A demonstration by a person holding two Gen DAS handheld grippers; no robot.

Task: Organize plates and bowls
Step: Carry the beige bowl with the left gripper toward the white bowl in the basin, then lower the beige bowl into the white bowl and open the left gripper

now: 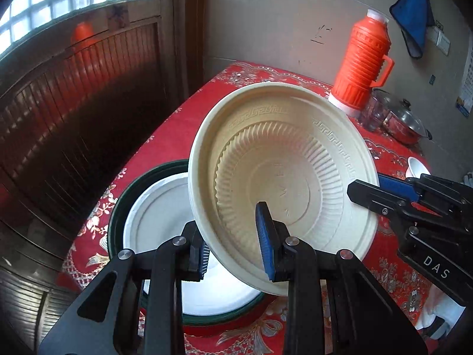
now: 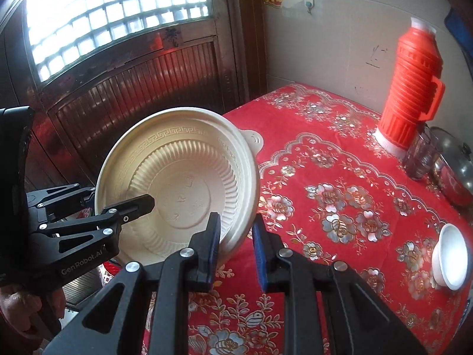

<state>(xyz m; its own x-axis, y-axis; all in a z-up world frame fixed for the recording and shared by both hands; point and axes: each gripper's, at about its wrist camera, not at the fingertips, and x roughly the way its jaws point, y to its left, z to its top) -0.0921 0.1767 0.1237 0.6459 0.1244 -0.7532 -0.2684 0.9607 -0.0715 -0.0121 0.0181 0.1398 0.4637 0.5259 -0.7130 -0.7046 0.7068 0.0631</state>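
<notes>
Step in hand: carrying the cream bowl [image 1: 283, 183], held tilted in the air between both grippers. Left gripper [image 1: 236, 245] had its jaws clamped on the near rim; right gripper [image 2: 235, 248] was clamped on the opposite rim. Bowl was clear of the table, above and partly over a white plate [image 1: 156, 216] that sat inside a dark green dish [image 1: 118, 207].

Judgement: the bowl looked bound for that stack. The next move would call for levelling it, centring it over the plate, lowering both hands together, then releasing evenly.

Surface: table under a red floral cloth [image 2: 340, 177]. On it were a small white cup [image 2: 452, 257], an orange thermos [image 2: 414, 88], a glass and a lidded steel pot [image 1: 405, 121] near the wall. Room: wooden door with latticed window, plain wall, blue cloth [image 1: 414, 14] hanging.
</notes>
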